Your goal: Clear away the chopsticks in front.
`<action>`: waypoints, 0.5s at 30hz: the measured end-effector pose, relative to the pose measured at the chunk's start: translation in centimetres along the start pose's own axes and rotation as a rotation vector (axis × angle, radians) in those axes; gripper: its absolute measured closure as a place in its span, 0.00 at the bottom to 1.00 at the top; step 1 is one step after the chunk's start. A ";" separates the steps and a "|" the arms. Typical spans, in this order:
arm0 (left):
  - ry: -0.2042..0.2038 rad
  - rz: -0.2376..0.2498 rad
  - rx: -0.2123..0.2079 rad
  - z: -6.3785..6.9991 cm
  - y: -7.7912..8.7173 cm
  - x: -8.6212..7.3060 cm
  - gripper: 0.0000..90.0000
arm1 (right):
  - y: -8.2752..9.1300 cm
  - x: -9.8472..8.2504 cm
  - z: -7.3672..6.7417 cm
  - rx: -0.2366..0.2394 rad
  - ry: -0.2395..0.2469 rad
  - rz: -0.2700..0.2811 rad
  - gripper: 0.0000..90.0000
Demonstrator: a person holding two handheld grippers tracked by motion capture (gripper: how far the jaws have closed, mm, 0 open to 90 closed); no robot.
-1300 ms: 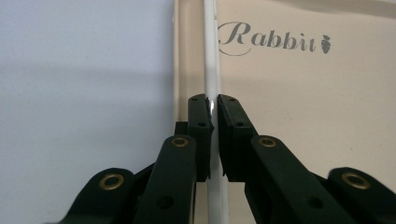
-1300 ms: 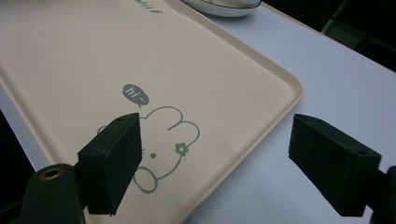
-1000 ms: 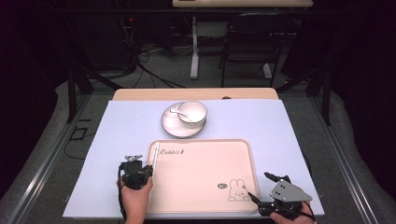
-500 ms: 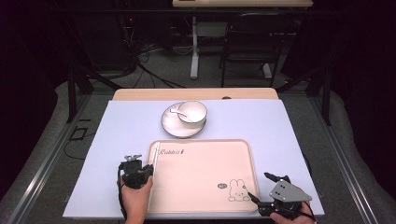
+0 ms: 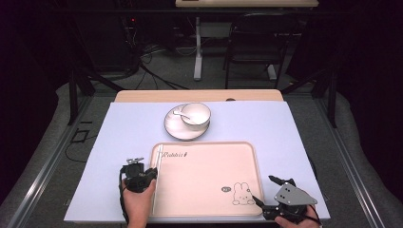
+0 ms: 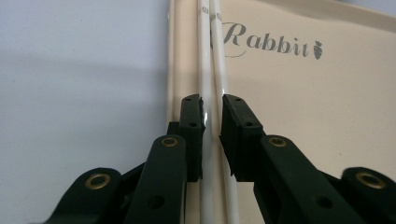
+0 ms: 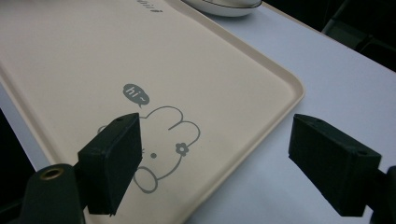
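L gripper (image 6: 212,135) at tray's (image 5: 209,199) 9 o'clock edge, jaws nearly together around a pair of white chopsticks (image 6: 208,60) lying along that edge; contact w/ pads unclear. R gripper (image 7: 215,163) at tray's 5 o'clock corner, jaws spread wide, straddling the rim by the rabbit drawing (image 7: 161,140). Bowl w/ spoon on plate (image 5: 187,121) at 12 o'clock, beyond tray.
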State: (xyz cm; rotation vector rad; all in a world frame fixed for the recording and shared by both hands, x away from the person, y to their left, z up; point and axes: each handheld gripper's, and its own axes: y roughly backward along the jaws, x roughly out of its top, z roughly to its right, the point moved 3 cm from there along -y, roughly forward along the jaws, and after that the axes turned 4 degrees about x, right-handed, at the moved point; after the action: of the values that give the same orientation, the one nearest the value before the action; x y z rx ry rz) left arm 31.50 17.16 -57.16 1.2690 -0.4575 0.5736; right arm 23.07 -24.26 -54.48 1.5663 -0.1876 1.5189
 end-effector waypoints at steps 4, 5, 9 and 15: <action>-0.003 0.005 -0.001 0.1 0.0 0.0 0.87 | 0.0 0.0 0.0 0.000 0.000 -0.001 0.19; -0.007 0.006 0.003 0.1 0.0 0.0 0.87 | 0.0 0.0 0.0 0.000 -0.002 -0.002 0.19; -0.004 0.010 0.002 0.0 0.0 0.1 0.87 | 0.0 0.0 0.0 0.000 0.000 -0.001 0.19; -0.017 0.021 0.003 0.1 0.2 0.2 0.82 | 0.0 0.0 0.0 0.000 0.000 -0.001 0.19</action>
State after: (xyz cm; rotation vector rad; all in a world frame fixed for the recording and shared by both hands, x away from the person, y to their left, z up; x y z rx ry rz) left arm 31.53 17.12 -56.86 1.2741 -0.4846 0.5823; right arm 23.05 -24.25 -54.47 1.5667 -0.1872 1.5183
